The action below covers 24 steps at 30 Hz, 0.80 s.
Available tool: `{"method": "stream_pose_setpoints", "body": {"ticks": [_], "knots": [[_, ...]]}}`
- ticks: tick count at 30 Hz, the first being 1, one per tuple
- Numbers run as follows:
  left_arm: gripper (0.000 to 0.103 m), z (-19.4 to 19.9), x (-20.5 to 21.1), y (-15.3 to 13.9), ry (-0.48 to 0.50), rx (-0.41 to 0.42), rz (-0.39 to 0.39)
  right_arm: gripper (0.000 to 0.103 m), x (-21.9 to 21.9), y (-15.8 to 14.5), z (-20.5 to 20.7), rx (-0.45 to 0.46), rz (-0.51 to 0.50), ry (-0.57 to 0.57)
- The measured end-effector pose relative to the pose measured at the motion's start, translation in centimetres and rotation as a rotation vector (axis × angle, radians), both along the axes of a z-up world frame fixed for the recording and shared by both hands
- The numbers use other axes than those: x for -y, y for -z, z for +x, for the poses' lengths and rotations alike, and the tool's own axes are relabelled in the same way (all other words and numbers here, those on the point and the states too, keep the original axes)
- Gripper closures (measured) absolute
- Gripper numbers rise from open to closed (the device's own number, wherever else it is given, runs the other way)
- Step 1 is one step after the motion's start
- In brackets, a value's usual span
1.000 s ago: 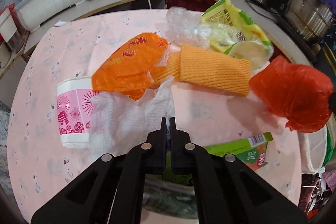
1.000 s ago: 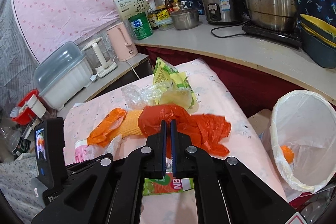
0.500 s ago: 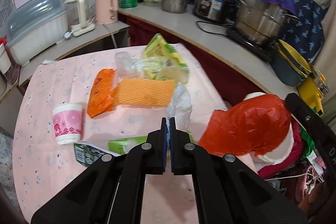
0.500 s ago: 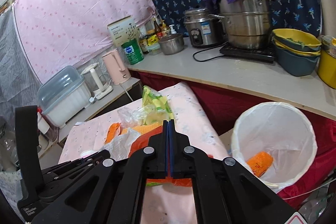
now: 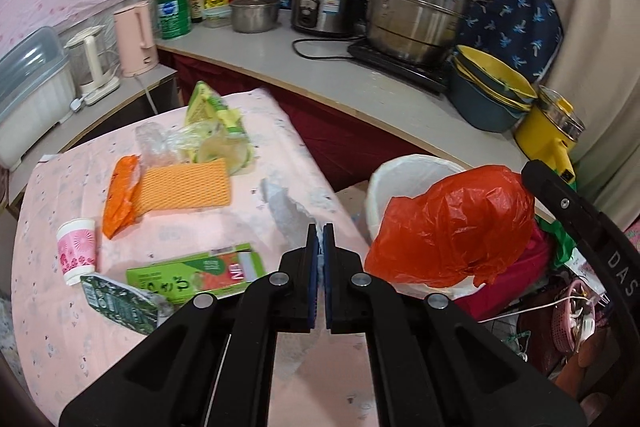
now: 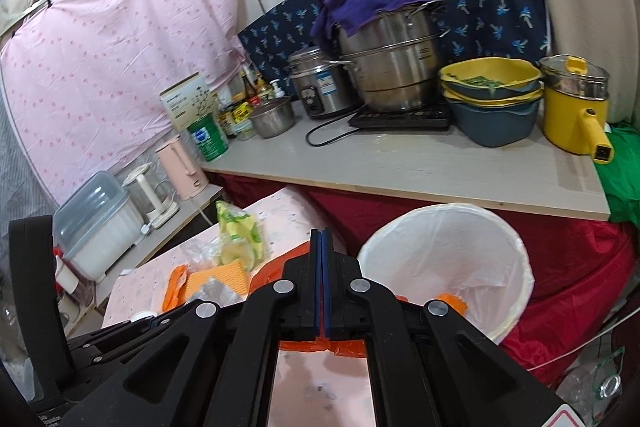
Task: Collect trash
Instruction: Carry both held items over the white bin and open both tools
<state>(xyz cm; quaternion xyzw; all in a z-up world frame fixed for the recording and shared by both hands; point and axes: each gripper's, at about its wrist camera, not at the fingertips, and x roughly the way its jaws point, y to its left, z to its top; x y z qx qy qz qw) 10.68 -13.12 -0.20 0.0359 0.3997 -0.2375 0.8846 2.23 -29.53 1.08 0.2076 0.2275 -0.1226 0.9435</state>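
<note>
Left wrist view, lower left: pink paper cup (image 5: 77, 250) upright on the pink desk (image 5: 48, 327), green carton (image 5: 196, 273) flat beside it. Upper left of centre: orange wrapper (image 5: 119, 195) touching the orange foam sheet (image 5: 186, 183); yellow-green snack bag (image 5: 212, 111) behind them. Bottom centre: left claw (image 5: 319, 233), jaws pressed together on a white tissue (image 5: 289, 211). Right of centre: red plastic bag (image 5: 452, 227) hanging over the white-lined trash bin (image 5: 394, 173). Right wrist view, centre: right claw (image 6: 321, 239) clamped shut on that red bag, orange-red plastic showing below its pads; bin right of centre.
</note>
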Motion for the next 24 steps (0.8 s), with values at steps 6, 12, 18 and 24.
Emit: {"method": "stream_pose_setpoints", "body": {"ticks": [6, 12, 18, 24], "knots": [[0.101, -0.6, 3.5, 0.2, 0.078, -0.019, -0.006, 0.102, 4.1, -0.1, -1.8, 0.016, 0.005, 0.08], [0.101, -0.5, 7.0, 1.2, 0.151, -0.053, -0.015, 0.102, 7.6, 0.4, -2.6, 0.017, 0.018, 0.14], [0.101, 0.2, 10.0, 2.4, 0.216, -0.076, -0.019, 0.102, 10.6, 1.9, -2.4, 0.002, 0.054, 0.171], [0.101, 0.8, 12.7, 3.1, 0.255, -0.078, -0.027, 0.102, 12.6, 3.0, -1.7, -0.011, 0.079, 0.194]]}}
